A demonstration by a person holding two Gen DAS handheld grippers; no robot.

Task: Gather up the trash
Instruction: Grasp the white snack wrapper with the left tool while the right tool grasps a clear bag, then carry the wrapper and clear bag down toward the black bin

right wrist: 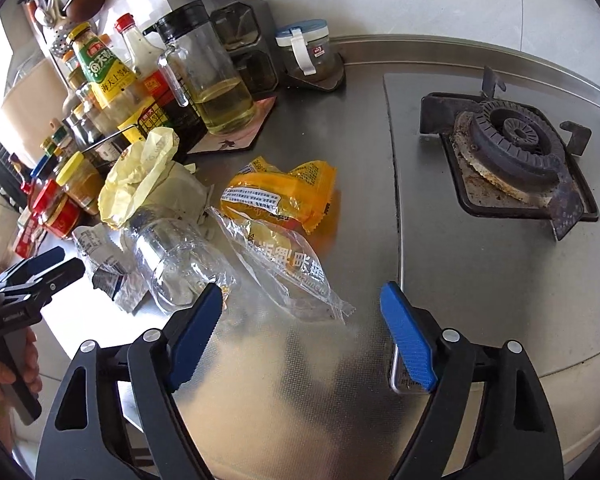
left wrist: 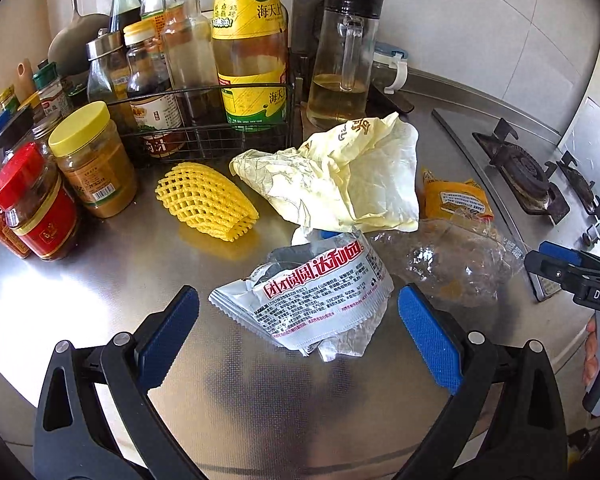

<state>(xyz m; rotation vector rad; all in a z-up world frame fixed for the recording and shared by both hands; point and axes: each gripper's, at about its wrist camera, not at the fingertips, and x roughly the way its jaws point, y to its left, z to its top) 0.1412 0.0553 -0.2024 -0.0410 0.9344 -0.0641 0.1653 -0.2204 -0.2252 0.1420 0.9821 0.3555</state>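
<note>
Steel surface (left wrist: pixel 100 304) carries the trash: white printed wrapper (left wrist: pixel 312 300) sits just ahead of left gripper (left wrist: pixel 299 312), jaws wide open, empty. Crushed clear bottle (right wrist: pixel 172 256), clear bag (right wrist: pixel 284 268) & orange wrapper (right wrist: pixel 288 192) lie in front of right gripper (right wrist: pixel 302 312), jaws also open w/ nothing between. Yellow foam net (left wrist: pixel 208 200) near pale yellow bag (left wrist: pixel 340 176), beside condiment rack (left wrist: pixel 204 128).

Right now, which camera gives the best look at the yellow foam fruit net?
The left wrist view: the yellow foam net lies whole and unobstructed on the steel counter. In the right wrist view I cannot find it; the crumpled trash seems to hide it.
</note>
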